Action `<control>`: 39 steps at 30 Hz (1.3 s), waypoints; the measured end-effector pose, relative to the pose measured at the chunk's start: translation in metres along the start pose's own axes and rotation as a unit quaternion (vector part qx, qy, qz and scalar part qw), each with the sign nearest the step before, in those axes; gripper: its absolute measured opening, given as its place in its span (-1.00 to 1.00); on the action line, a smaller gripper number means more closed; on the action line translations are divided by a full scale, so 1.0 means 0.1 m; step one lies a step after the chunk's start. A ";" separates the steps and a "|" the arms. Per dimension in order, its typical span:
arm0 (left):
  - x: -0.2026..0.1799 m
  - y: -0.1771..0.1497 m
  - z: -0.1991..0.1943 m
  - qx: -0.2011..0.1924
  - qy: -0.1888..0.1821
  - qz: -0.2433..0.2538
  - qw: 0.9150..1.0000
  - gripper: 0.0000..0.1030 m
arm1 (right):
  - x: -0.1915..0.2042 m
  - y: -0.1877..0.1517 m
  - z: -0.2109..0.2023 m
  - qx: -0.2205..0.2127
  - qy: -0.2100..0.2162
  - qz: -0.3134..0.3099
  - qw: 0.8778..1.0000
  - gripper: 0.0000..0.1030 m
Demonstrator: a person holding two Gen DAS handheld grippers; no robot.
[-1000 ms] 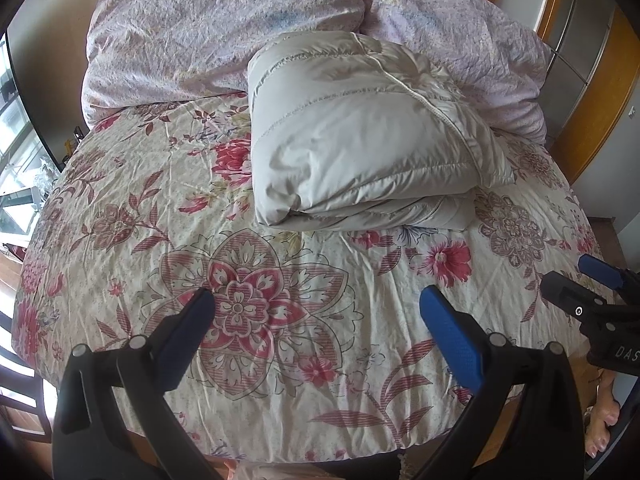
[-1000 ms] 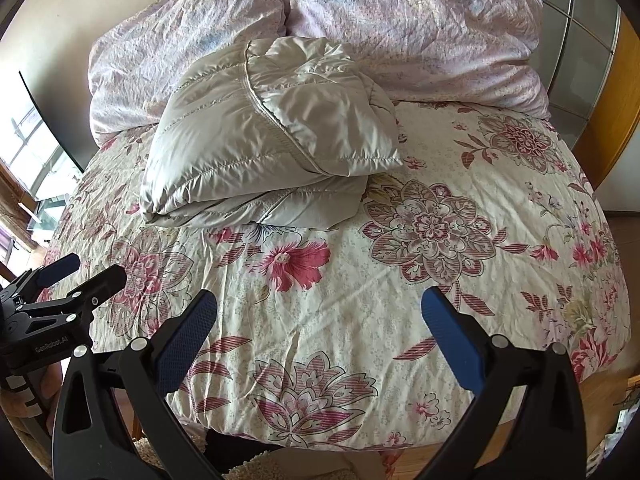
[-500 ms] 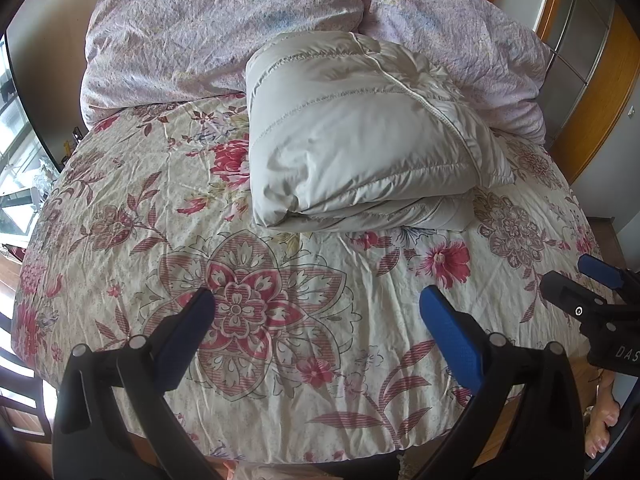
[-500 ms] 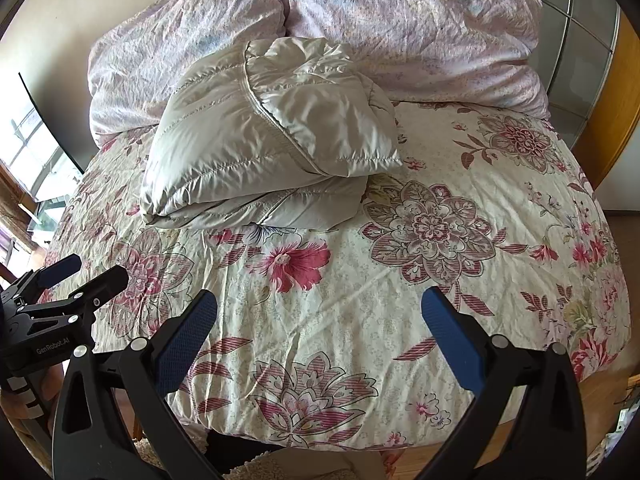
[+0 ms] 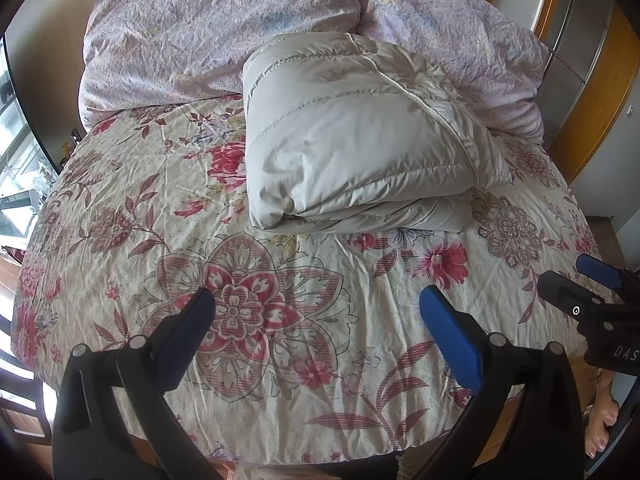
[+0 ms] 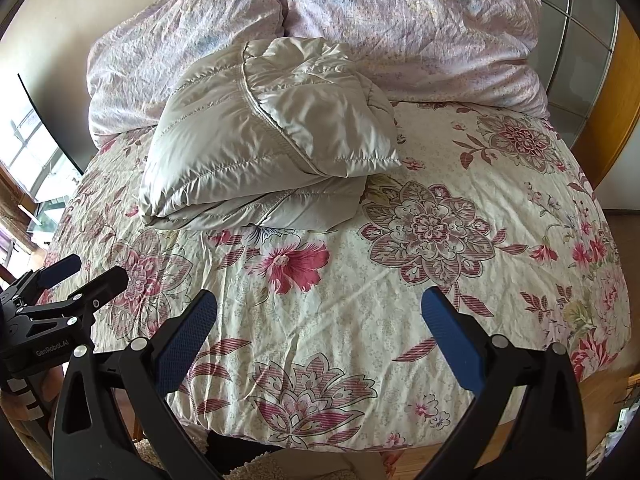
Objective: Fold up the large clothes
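A pale grey puffer jacket (image 5: pixel 360 140) lies folded into a thick bundle on the floral bed cover (image 5: pixel 248 304), near the pillows; it also shows in the right wrist view (image 6: pixel 264 156). My left gripper (image 5: pixel 318 312) is open and empty, held above the near part of the bed, well short of the jacket. My right gripper (image 6: pixel 320 314) is open and empty too, beside the left one. The right gripper shows at the right edge of the left wrist view (image 5: pixel 580 292), and the left gripper shows at the left edge of the right wrist view (image 6: pixel 76 280).
Two lilac pillows (image 5: pixel 224 32) (image 6: pixel 420 28) lean at the head of the bed behind the jacket. A wooden wardrobe with glass panels (image 5: pixel 588 60) stands to the right. A window (image 5: pixel 16 152) is on the left. A bare foot (image 5: pixel 600 428) stands on the floor by the bed.
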State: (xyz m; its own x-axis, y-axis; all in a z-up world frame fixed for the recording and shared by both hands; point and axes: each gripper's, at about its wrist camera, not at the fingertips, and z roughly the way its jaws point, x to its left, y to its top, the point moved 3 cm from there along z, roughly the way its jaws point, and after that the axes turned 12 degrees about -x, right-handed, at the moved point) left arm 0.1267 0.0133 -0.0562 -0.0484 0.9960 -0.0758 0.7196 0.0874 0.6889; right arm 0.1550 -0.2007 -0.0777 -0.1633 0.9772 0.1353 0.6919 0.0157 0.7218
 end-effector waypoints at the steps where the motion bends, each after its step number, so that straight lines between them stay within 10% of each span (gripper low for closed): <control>1: 0.00 0.00 0.00 0.000 0.000 0.000 1.000 0.96 | 0.00 0.00 0.00 0.000 0.000 0.000 1.000 0.97; 39: -0.02 0.02 0.03 0.002 -0.005 -0.004 1.000 0.96 | -0.02 0.02 0.02 0.002 -0.001 0.001 1.000 0.97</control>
State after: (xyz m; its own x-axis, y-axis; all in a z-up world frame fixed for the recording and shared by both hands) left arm 0.1300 0.0117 -0.0572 -0.0470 0.9949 -0.0894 0.7225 0.0957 0.6847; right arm 0.1578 -0.2021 -0.0783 -0.1600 0.9778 0.1353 0.6944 0.0141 0.7194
